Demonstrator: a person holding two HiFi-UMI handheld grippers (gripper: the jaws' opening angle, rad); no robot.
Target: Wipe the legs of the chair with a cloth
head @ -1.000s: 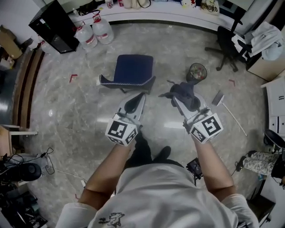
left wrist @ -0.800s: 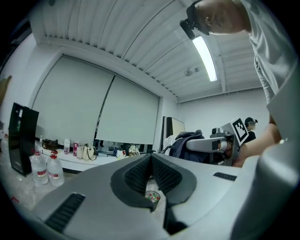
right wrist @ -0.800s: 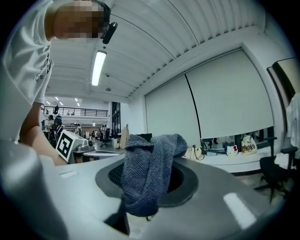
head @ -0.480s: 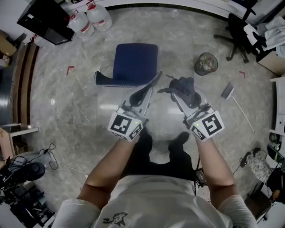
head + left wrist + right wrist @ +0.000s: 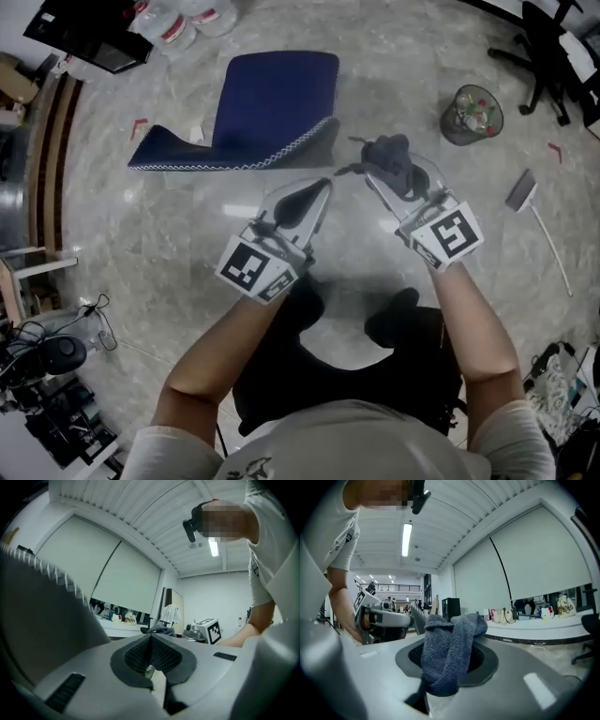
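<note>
A blue upholstered chair (image 5: pixel 274 94) lies tipped over on the marble floor, its back (image 5: pixel 211 157) with white edge stitching stretched out to the left. Its legs are hidden from the head view. My left gripper (image 5: pixel 322 186) hovers just in front of the seat's near edge, shut with nothing between its pads (image 5: pixel 151 641). The chair's stitched edge (image 5: pixel 42 569) fills the left of the left gripper view. My right gripper (image 5: pixel 373 174) is to the right of the seat, shut on a bunched dark grey cloth (image 5: pixel 394 161), which drapes over its pads (image 5: pixel 449 653).
A wire wastebasket (image 5: pixel 472 114) stands right of the chair, and a long-handled dustpan (image 5: pixel 527 195) lies beyond it. Water bottles (image 5: pixel 178 21) and a black box (image 5: pixel 80 33) are at the back left. An office chair base (image 5: pixel 548 42) is at the far right. The person's dark shoes (image 5: pixel 302 302) are just below the grippers.
The view and both grippers have sunk toward the floor and closed in on the tipped chair, which looks larger. The cloth stays in the right gripper; the left stays shut.
</note>
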